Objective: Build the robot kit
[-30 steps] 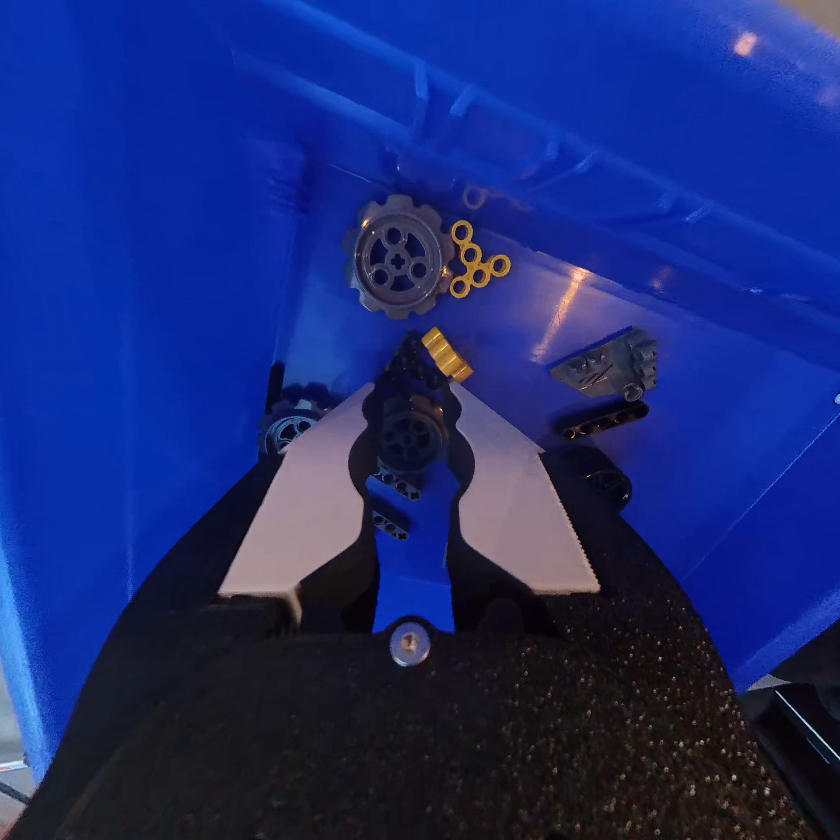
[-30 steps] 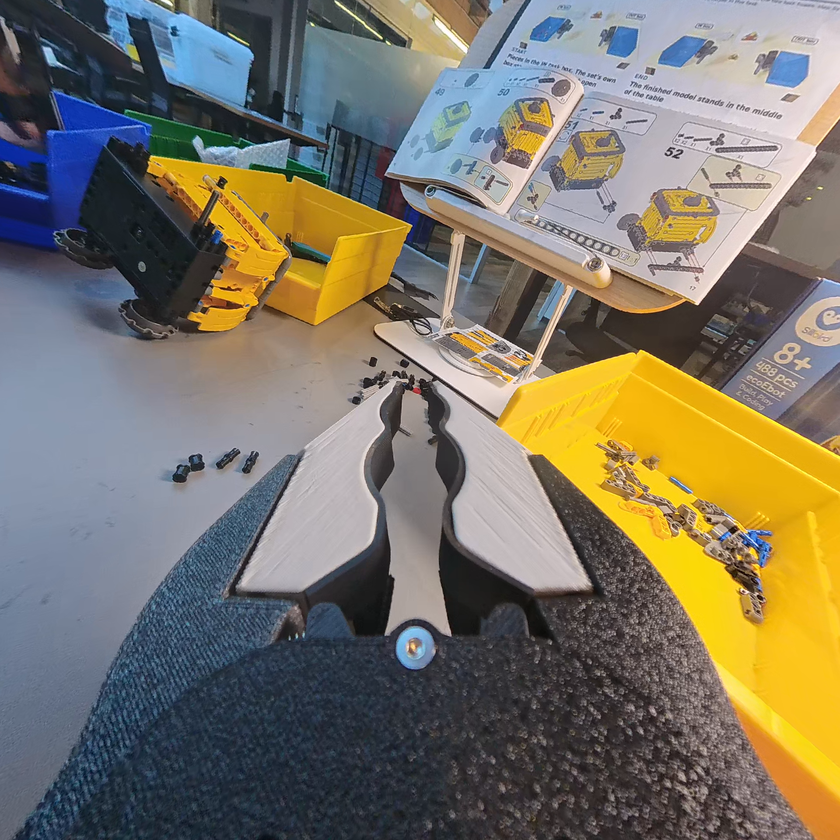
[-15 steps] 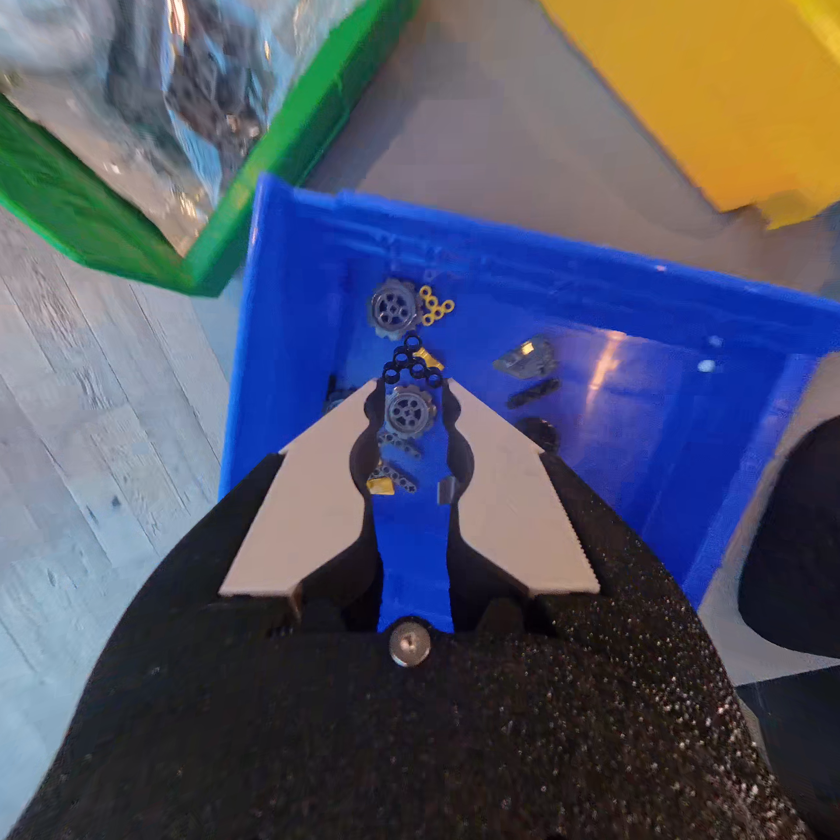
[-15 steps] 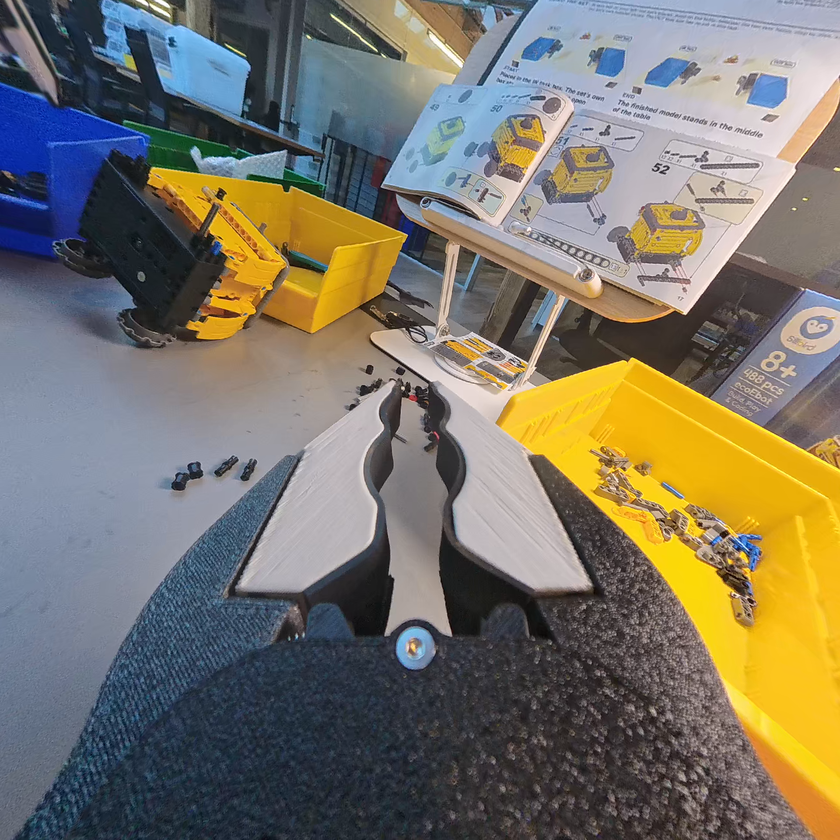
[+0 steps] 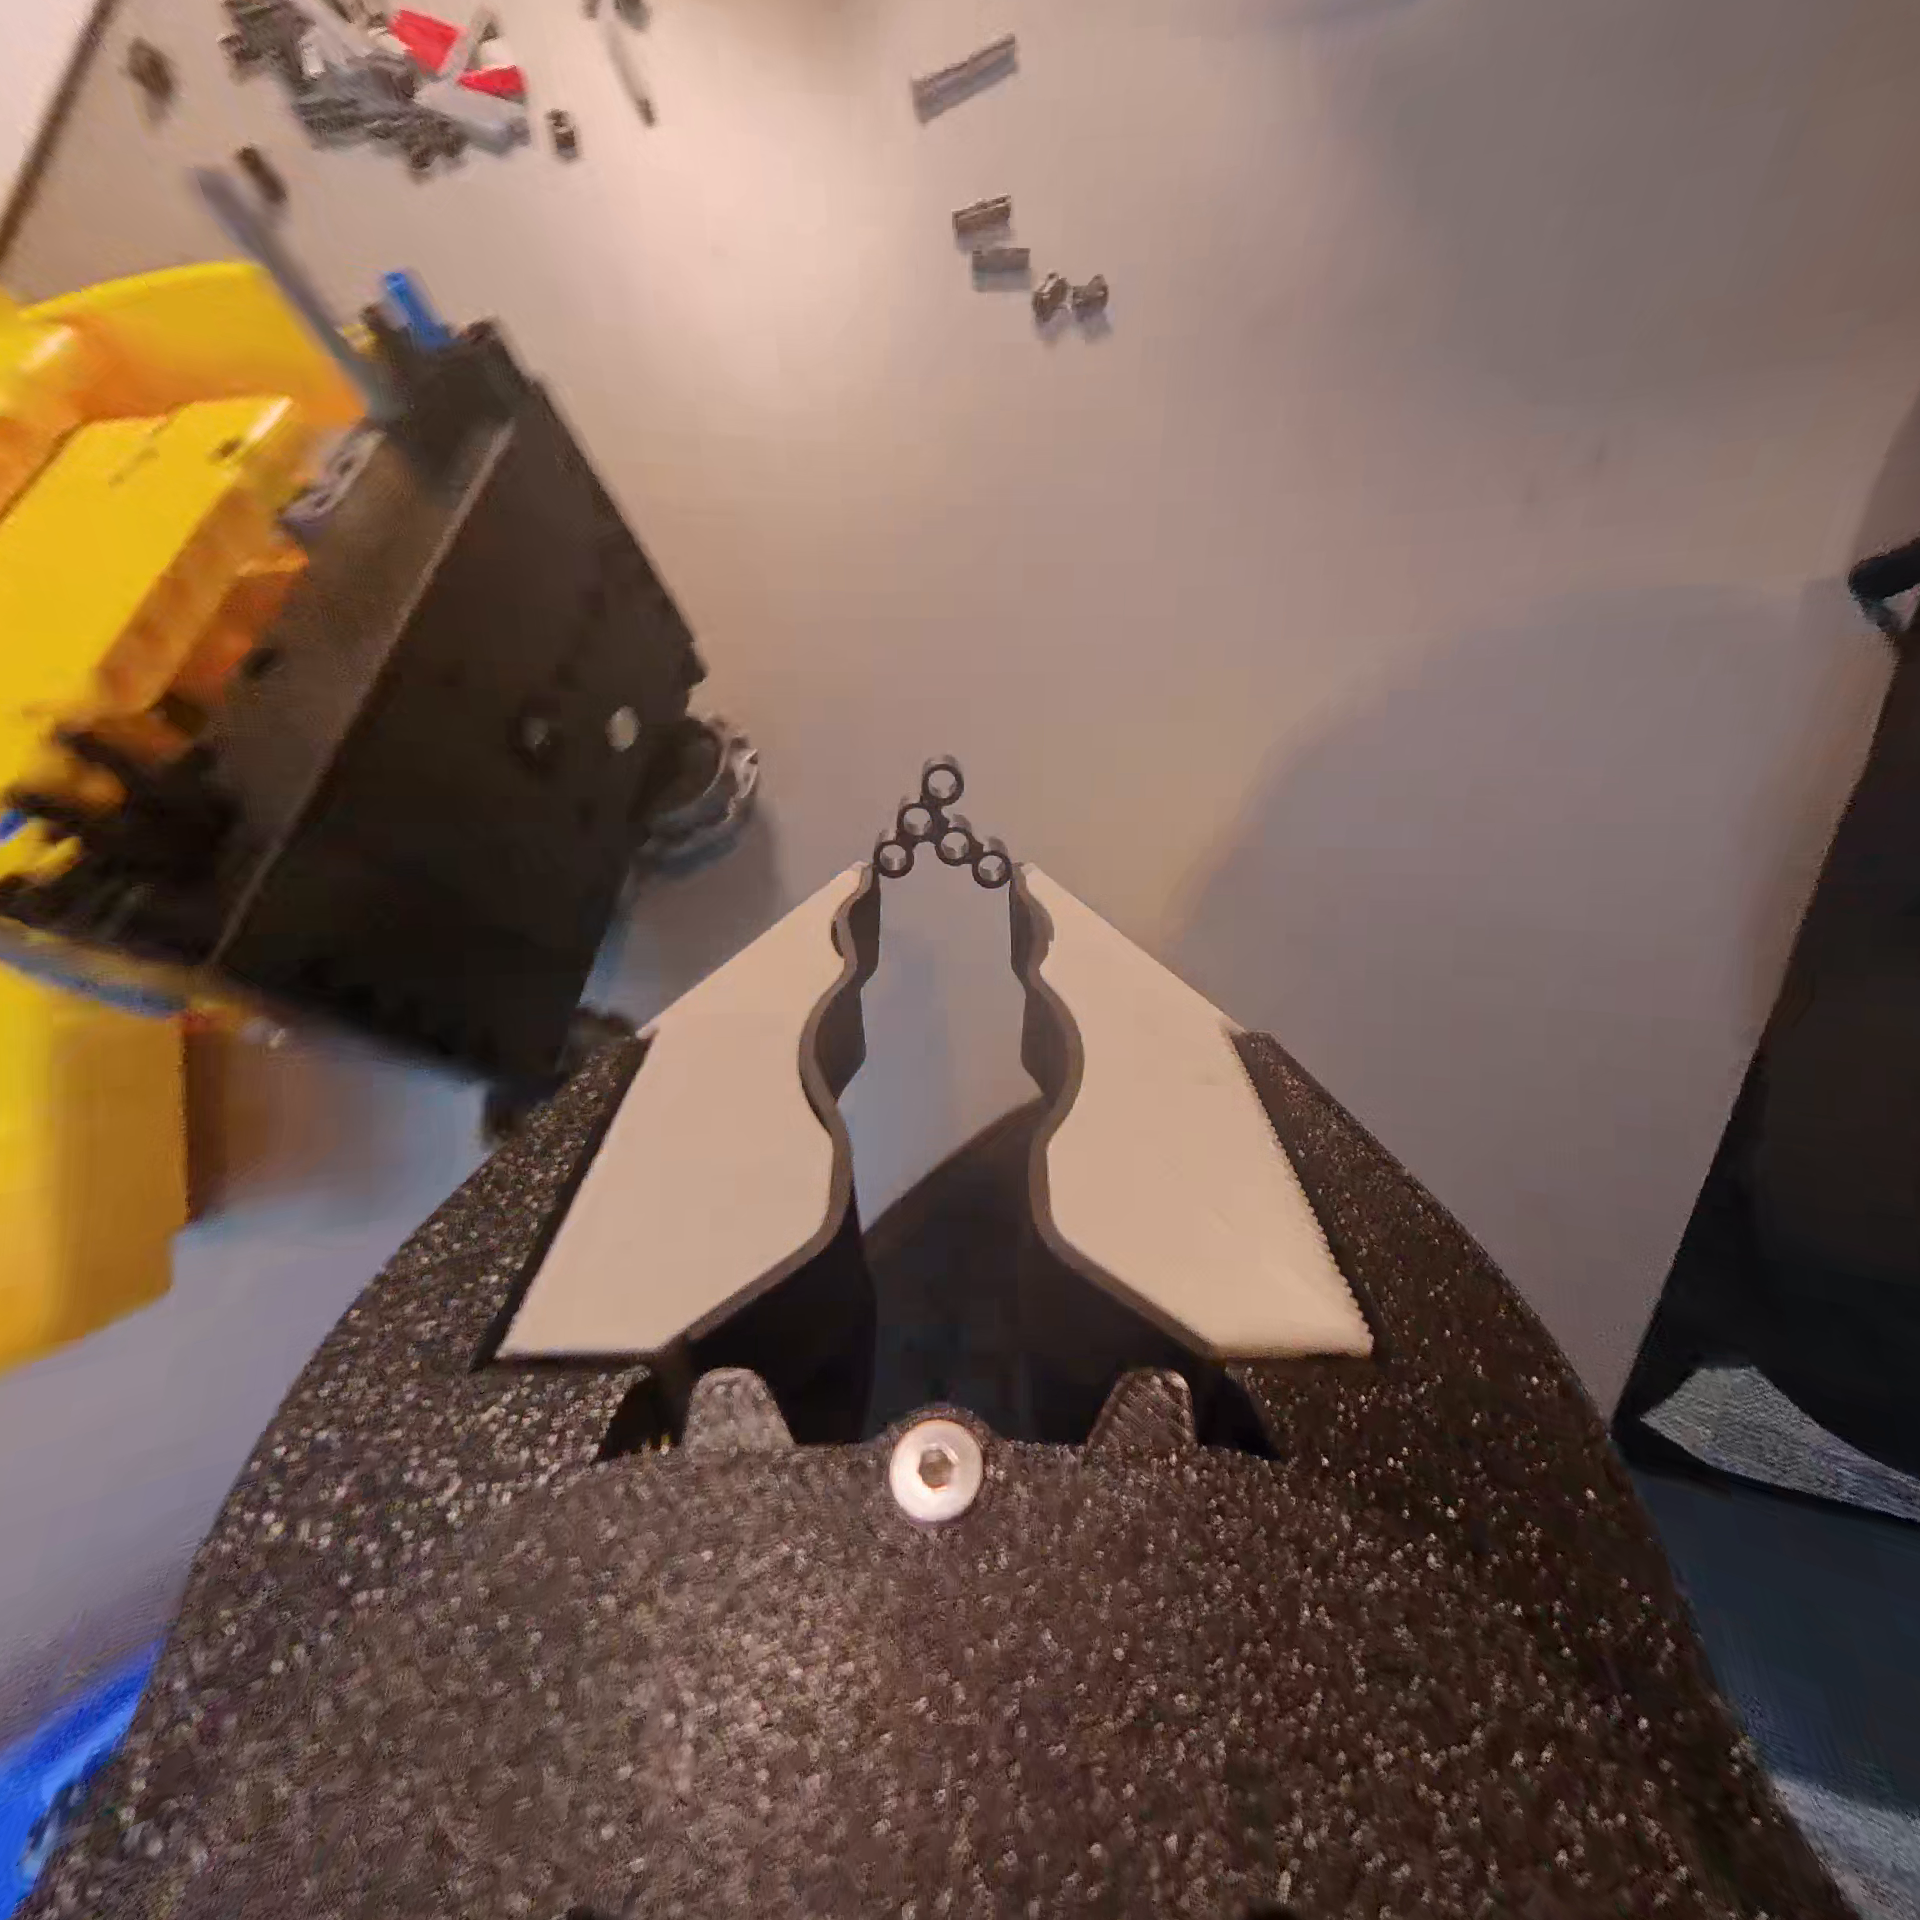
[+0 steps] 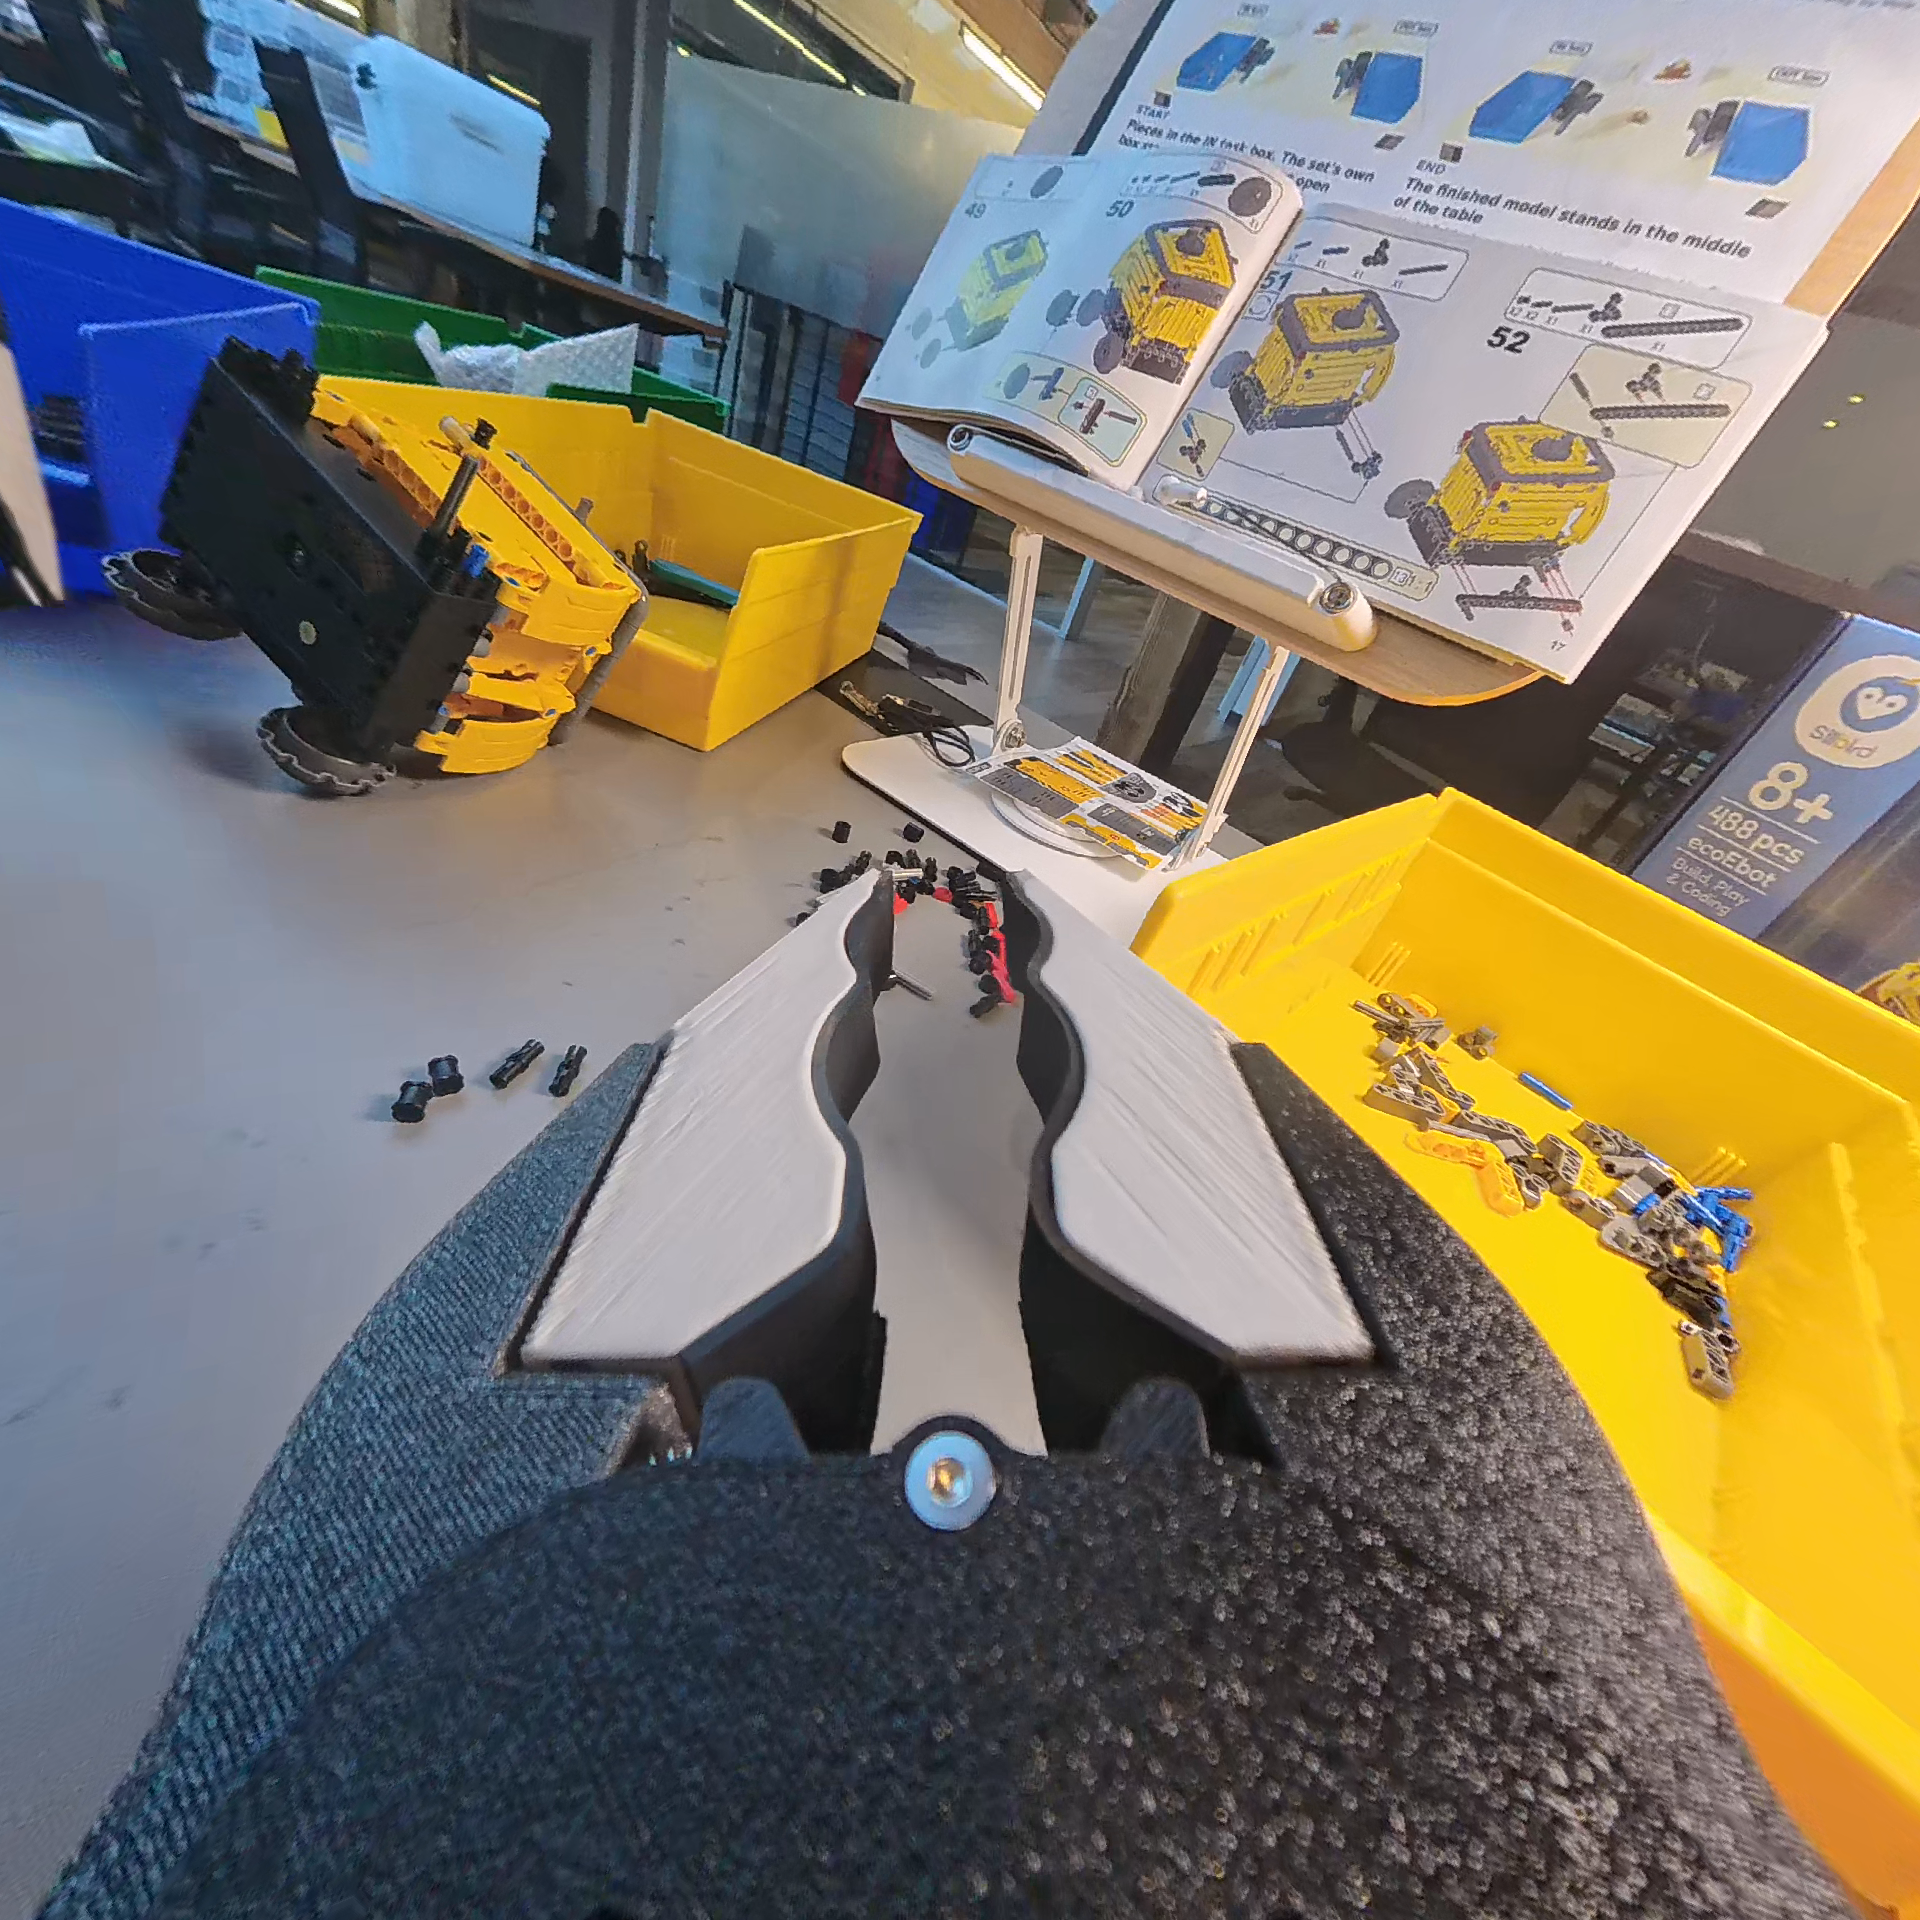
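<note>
The left tool (image 5: 943, 871) clamps a black holed connector (image 5: 941, 823) (model (image 5: 343, 665) at left); the right tool (image 6: 948, 902) hangs apart over the table (image 6: 260, 935).

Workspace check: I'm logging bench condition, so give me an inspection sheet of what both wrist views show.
Surface: grey table, scuffed.
Things: yellow-and-black model tipped on its side; black T-shaped piece pinched at the left gripper fingertips.
Clutter: loose black pins; small parts in the yellow bin.
Grippers: right gripper slightly open, empty, low over the table.
Cables: thin black cable on the stand base.
Surroundings: open booklet on a stand; blue bin.
</note>
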